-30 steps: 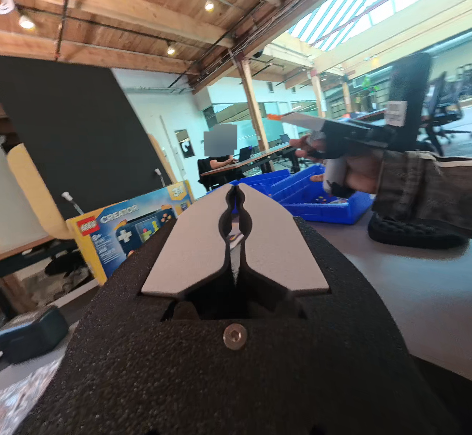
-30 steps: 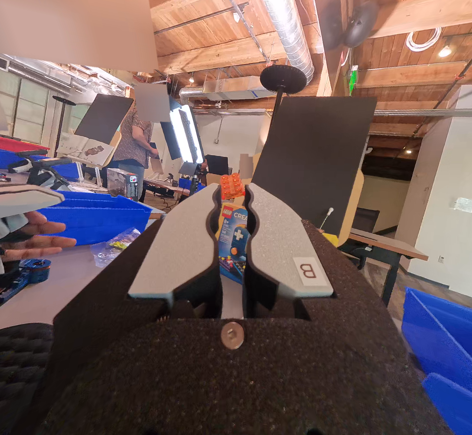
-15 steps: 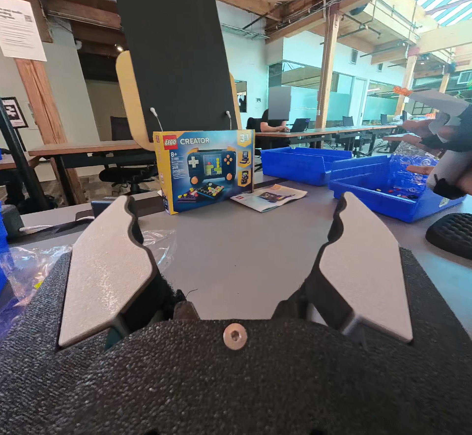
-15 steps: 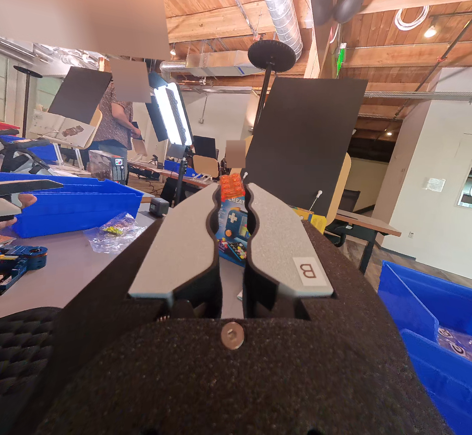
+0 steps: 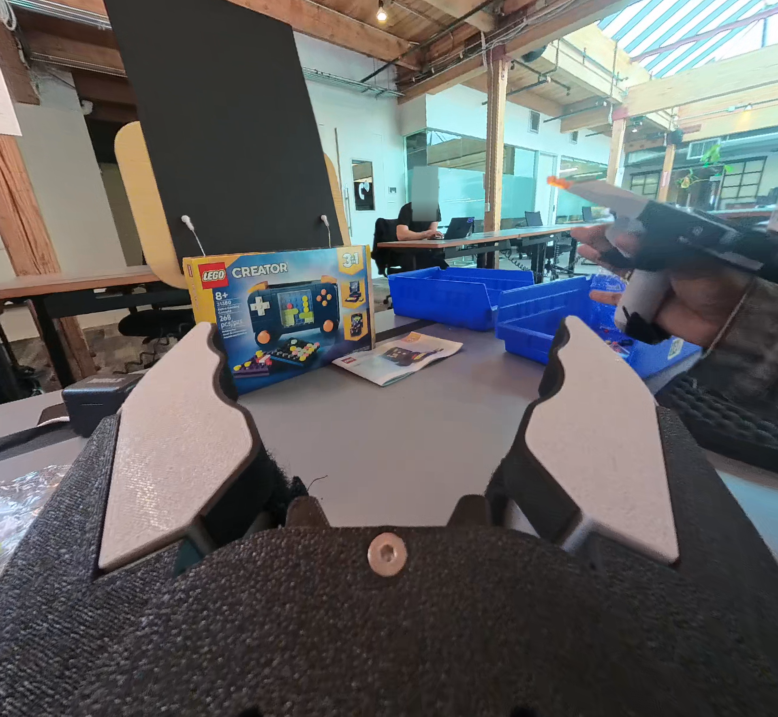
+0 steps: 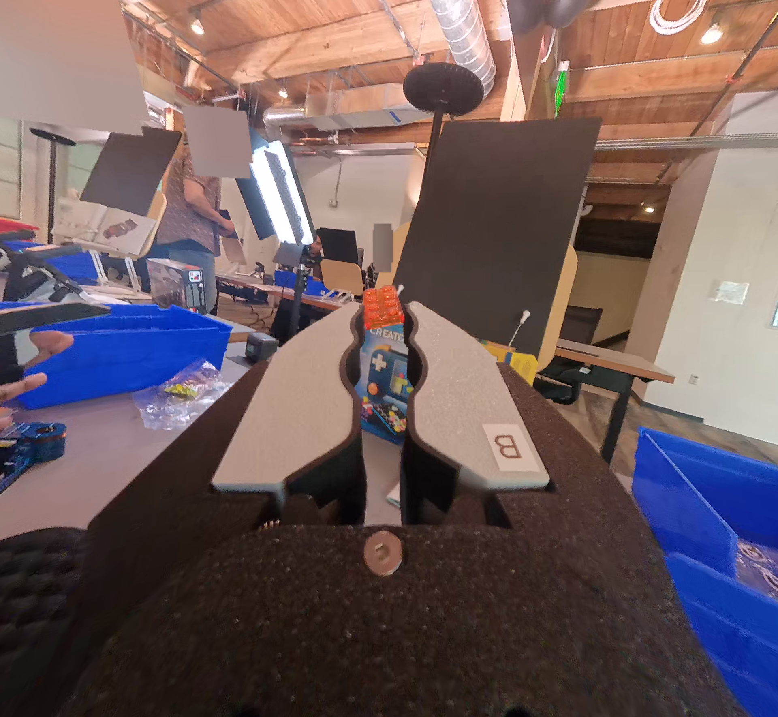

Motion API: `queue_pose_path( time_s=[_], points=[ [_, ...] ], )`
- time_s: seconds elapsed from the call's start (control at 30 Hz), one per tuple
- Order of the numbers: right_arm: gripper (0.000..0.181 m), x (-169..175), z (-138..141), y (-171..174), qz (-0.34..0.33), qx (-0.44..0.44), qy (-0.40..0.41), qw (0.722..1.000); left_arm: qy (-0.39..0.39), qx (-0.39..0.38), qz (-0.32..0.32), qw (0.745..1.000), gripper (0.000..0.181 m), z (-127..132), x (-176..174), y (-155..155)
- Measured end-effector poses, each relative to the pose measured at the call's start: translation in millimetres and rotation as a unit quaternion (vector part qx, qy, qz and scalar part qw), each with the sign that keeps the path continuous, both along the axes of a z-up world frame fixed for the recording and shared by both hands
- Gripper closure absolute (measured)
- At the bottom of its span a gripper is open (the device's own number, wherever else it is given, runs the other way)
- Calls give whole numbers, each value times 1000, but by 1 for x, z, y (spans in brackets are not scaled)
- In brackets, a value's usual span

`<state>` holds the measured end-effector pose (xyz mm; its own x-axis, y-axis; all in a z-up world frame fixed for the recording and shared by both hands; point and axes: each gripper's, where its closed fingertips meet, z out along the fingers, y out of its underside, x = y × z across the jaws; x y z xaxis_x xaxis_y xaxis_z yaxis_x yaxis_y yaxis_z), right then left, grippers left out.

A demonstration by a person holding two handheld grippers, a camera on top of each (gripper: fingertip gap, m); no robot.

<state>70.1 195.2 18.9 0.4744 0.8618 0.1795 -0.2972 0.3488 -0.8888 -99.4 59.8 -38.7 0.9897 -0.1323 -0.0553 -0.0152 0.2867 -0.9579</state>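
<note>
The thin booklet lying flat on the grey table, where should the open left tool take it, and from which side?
Probably by the booklet's near edge, coming low from the front: it lies flat on the table, so only an edge offers grip. The left tool is open and empty.

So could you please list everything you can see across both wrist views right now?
toy set box: one, blue and yellow, upright on the grey table
booklet: one, flat beside the box
storage bins: several, blue, on the table
plastic bag: one, clear, by a bin
black board: one, behind the box
orange brick: one, translucent, between the right gripper's tips
left gripper: open, empty, above the table
right gripper: shut on the brick
</note>
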Motion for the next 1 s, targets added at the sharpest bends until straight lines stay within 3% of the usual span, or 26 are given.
queue_pose_path(
  time_s=[0.17,0.37,0.47,0.63,0.8,1.0],
  points=[
    [164,-9,4,-8,4,9,1,1000,29,-19,9,999,42,-9,-3,-11],
    [164,-3,10,-5,-23,-7,17,1000,55,44,-28,997,46,61,-16,-16],
    [164,3,23,-8,-41,-4,38,998,74,33,-30,996,46,75,-24,-11],
    [164,7,36,-10,-63,2,38,997,63,-24,-81,994,50,58,-22,-7],
    [164,-1,41,-4,-85,-3,36,996,86,-55,-53,993,52,45,-35,-7],
    [165,-9,56,-8,-62,-9,70,996,71,-65,-43,994,52,36,-51,-6]
  ],
)
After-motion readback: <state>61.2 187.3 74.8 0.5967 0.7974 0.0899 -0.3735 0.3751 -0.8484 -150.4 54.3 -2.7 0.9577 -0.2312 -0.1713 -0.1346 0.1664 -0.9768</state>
